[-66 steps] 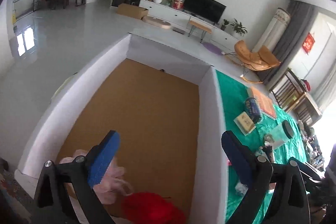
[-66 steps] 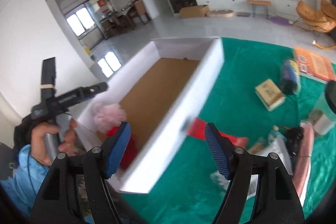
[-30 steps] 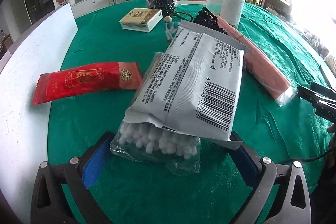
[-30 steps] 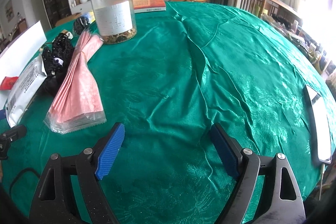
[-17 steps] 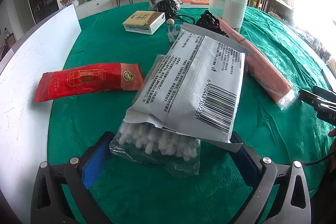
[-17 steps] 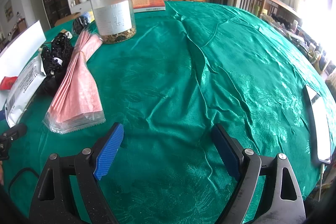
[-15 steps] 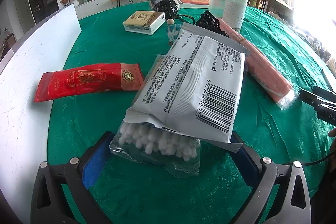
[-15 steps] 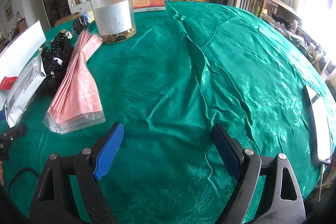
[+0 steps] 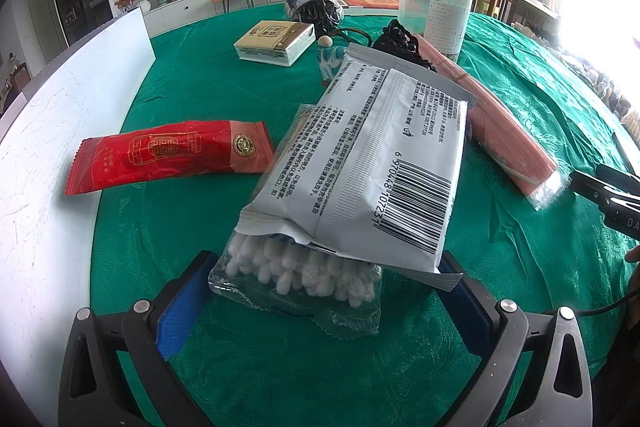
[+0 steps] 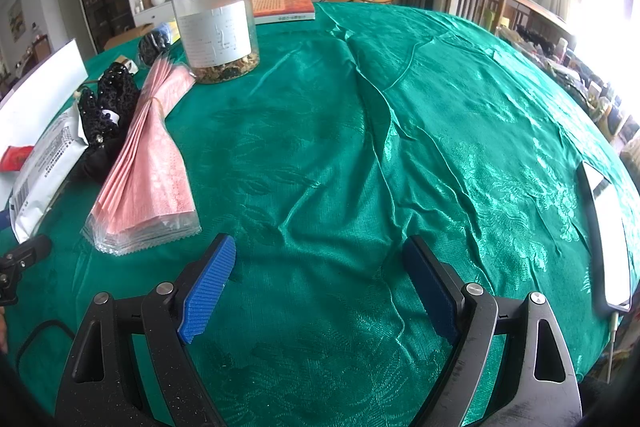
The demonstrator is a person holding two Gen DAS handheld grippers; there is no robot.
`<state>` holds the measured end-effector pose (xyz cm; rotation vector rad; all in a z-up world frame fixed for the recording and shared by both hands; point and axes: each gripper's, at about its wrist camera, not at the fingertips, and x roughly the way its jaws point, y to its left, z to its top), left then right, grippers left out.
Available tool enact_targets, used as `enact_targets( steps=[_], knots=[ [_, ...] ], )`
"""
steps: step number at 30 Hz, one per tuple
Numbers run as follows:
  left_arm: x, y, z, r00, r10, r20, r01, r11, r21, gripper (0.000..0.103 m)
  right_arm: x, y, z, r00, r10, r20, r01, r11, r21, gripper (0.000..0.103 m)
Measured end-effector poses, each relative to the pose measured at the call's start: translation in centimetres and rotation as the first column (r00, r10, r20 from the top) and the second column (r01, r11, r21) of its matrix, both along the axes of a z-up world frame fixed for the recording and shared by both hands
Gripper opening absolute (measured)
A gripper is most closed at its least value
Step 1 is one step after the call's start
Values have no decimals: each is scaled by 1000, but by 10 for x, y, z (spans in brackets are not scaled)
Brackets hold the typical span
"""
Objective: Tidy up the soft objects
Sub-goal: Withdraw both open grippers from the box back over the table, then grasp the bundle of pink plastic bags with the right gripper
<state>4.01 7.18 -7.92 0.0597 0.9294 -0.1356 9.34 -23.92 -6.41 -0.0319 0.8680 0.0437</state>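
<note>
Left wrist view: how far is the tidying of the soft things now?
Done: cannot tell, the inside of the white box is hidden. In hand: nothing yet; the left tool stands open around the cotton swab bag under the grey packet, the right tool open over bare green cloth. Left: that bag, the grey packet, the red packet, the pink pack and the black mesh piece all lie on that cloth.

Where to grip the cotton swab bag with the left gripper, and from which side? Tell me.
Probably grip the cotton swab bag at its near end, across its width, coming from the near side along its length. That end sticks out from under the white pouch and already lies between the open left gripper pads. Its far part is covered, so a clamp farther in would likely catch the pouch too.
</note>
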Motion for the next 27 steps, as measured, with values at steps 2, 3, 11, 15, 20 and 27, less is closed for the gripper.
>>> enact_targets(
  steps=[2, 3, 11, 15, 20, 27],
  knots=[
    [0, 0, 0, 1000, 0, 0, 0, 1000, 0, 103, 0, 0, 0, 1000, 0, 0, 0, 1000, 0, 88],
    [0, 0, 0, 1000, 0, 0, 0, 1000, 0, 103, 0, 0, 0, 1000, 0, 0, 0, 1000, 0, 88],
    [0, 0, 0, 1000, 0, 0, 0, 1000, 0, 103, 0, 0, 0, 1000, -1, 0, 1, 1000, -1, 88],
    [0, 0, 0, 1000, 0, 0, 0, 1000, 0, 103, 0, 0, 0, 1000, -1, 0, 1, 1000, -1, 88],
    [0, 0, 0, 1000, 0, 0, 0, 1000, 0, 103, 0, 0, 0, 1000, -1, 0, 1, 1000, -1, 88],
    [0, 0, 0, 1000, 0, 0, 0, 1000, 0, 103, 0, 0, 1, 1000, 0, 1, 0, 1000, 0, 88]
  ],
)
